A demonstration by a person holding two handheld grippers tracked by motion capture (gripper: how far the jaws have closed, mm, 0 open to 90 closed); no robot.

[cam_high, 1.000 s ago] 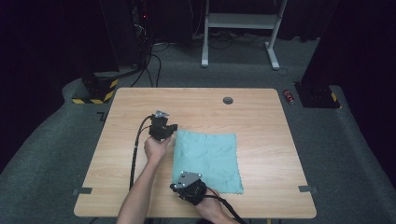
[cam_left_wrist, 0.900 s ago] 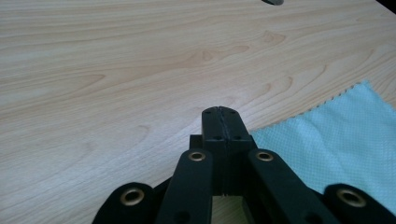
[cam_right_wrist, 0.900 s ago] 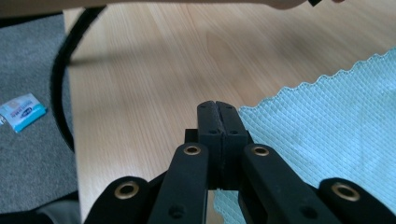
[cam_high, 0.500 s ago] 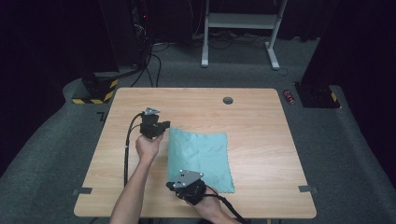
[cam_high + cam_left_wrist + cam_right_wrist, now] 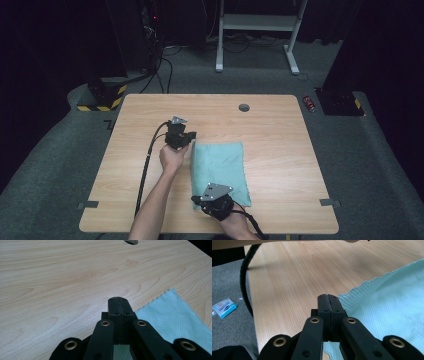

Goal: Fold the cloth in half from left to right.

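So the teal cloth (image 5: 220,170) is narrower now, sitting just below the tabletop (image 5: 150,115) centre, its left edge dragged toward 3 o'clock. Both tongs, left (image 5: 187,141) at its 11 o'clock corner and right (image 5: 197,200) at 7, look pressed together pinching that edge, so I'd guess a fold's underway.

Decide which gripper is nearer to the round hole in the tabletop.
Left. The left gripper sits at the cloth's far left corner, closer to the hole. The right gripper is at the cloth's near edge, farther away.
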